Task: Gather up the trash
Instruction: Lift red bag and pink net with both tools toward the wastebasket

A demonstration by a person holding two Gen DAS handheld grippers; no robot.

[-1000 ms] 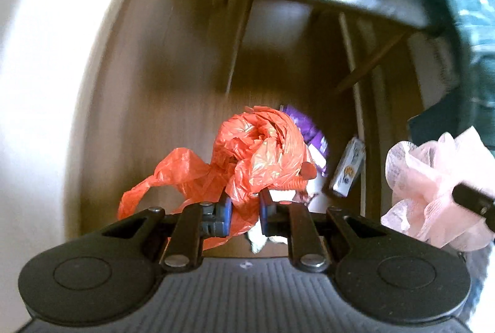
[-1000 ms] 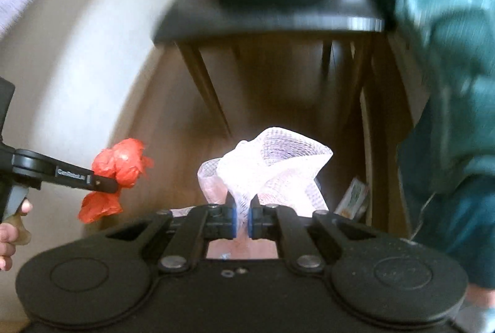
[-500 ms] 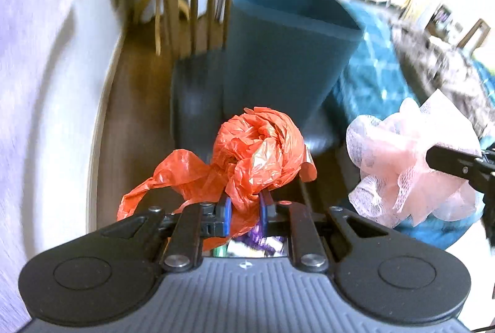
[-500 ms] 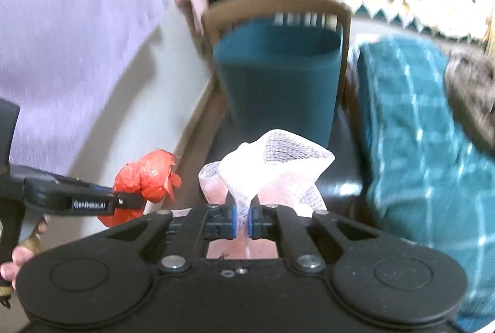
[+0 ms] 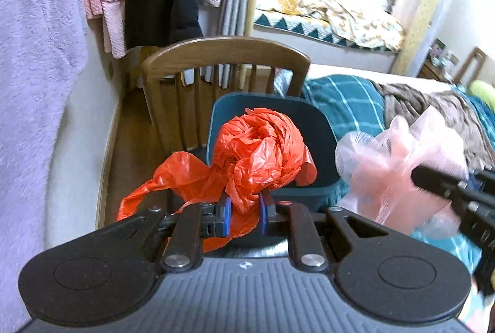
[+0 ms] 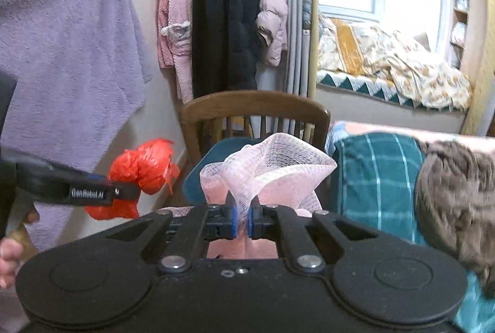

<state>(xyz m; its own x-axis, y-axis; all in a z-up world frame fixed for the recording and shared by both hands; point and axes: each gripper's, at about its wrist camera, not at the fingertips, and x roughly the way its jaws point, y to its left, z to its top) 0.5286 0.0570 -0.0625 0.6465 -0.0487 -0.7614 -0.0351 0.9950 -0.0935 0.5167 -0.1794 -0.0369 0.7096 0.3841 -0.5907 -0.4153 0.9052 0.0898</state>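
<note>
Left gripper (image 5: 244,217) fingers clamp crumpled orange plastic bag (image 5: 256,147); right gripper (image 6: 242,220) fingers pinch pink mesh netting (image 6: 269,169). Both hang near teal bin (image 5: 312,129) on chair (image 5: 222,51); center over opening before release.

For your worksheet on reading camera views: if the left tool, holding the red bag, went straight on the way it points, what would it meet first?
Probably the teal bin on the chair: it lies directly beyond the left tool and its red plastic bag, though depth is unclear.

Crinkled glossy plastic bag (image 5: 256,147) — soft pink mesh (image 6: 272,172), wooden chair (image 5: 222,51).
</note>
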